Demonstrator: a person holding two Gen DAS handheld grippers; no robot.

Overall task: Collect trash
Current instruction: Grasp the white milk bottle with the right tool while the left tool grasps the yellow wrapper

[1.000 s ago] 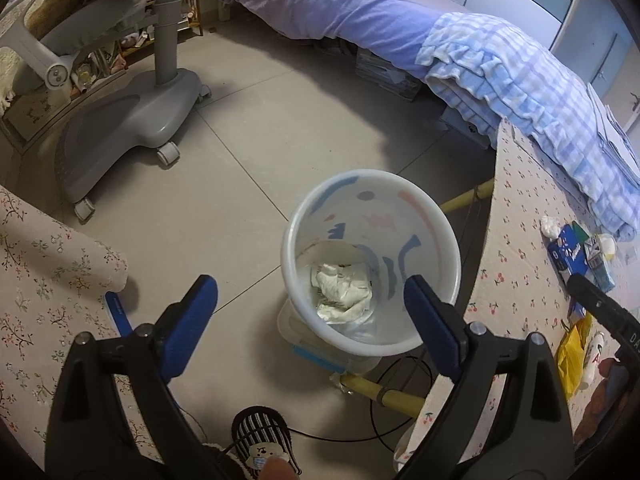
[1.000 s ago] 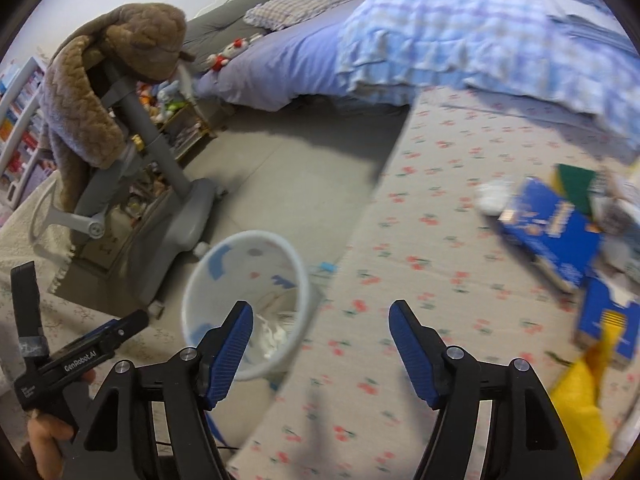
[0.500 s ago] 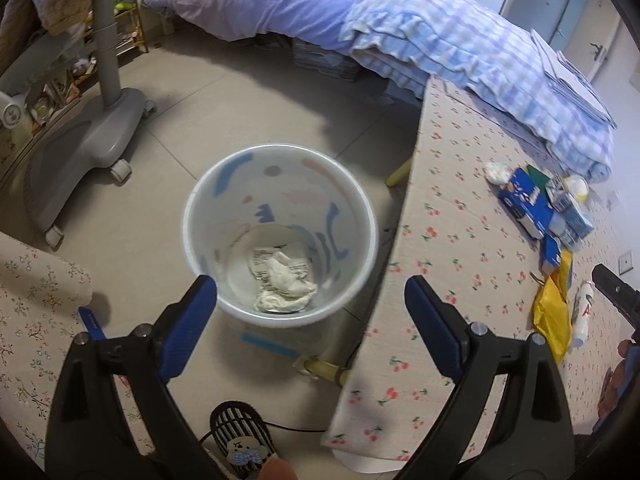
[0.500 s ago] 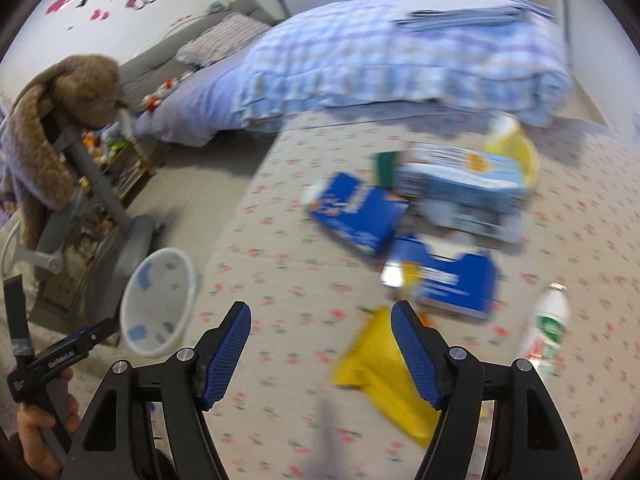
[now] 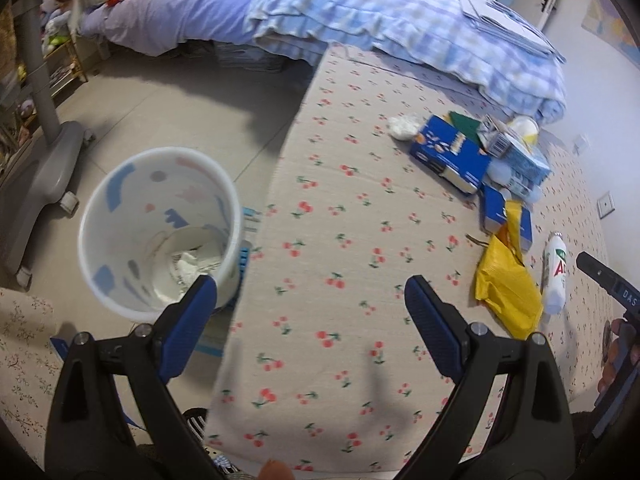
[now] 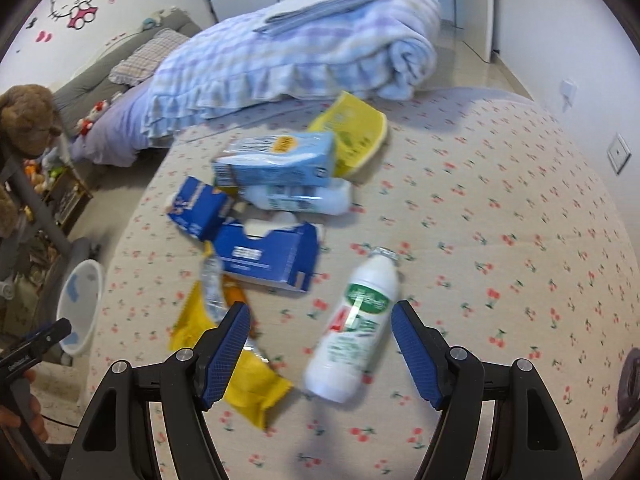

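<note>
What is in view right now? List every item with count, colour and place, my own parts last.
trash bin: one, white with blue and pink shapes, on the floor beside the table; crumpled paper inside
white bottle: one, white with green label, lying on the tablecloth between the right jaws
yellow wrapper: one, yellow, left of the bottle
dark blue cartons: two, mid-table
light blue carton: one, behind them
clear bottle: one, lying under the light blue carton
yellow bowl: one, far end of the pile
tissue wad: one, white, near the table edge
table: one, cherry-print cloth
bed: one, blue checked blanket
left gripper: open, empty
right gripper: open, empty
</note>
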